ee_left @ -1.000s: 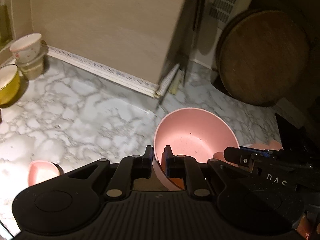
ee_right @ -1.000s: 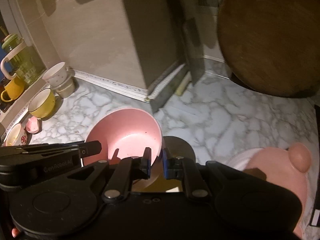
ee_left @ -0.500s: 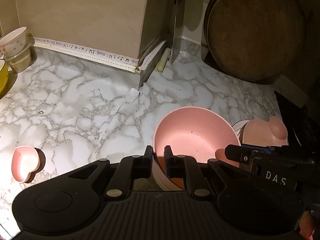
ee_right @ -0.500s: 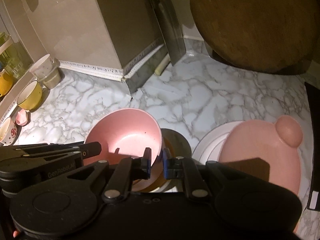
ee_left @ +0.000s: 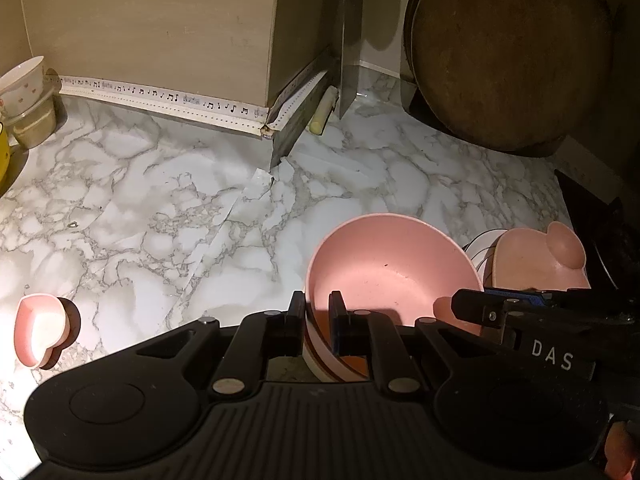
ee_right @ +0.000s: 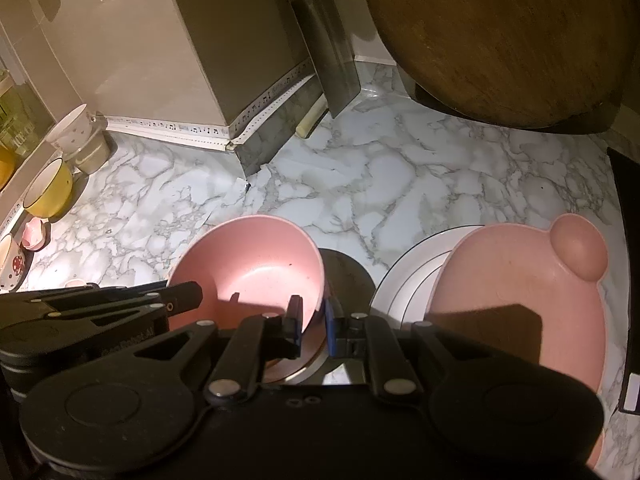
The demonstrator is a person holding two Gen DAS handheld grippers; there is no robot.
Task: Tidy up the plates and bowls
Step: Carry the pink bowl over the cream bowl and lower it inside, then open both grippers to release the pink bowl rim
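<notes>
The marble tabletop (ee_left: pixel 168 216) is the biggest thing, and its near edge is hidden behind the black tools. A big round wooden board (ee_left: pixel 508 52) leans at the back right; its top is cut off.

On the right lies a pink plate with a round ear (ee_right: pixel 520 280). It sits on a white plate (ee_right: pixel 404 280), which mostly hides under it. A dark shadow covers the pink plate's near part.

The pink bowl (ee_left: pixel 392 268) is in the middle, near the front. It sits on top of other dishes, but these are hard to make out.

The left tool (ee_left: pixel 316 320) is nearly closed and pinches the bowl's near rim, one finger outside and one inside. The right tool (ee_right: pixel 312 320) pinches the other side of the rim the same way.

A small pink heart dish (ee_left: pixel 40 330) sits far left, well apart. Cups (ee_right: pixel 76 136) stand at the left edge, partly cut off.
</notes>
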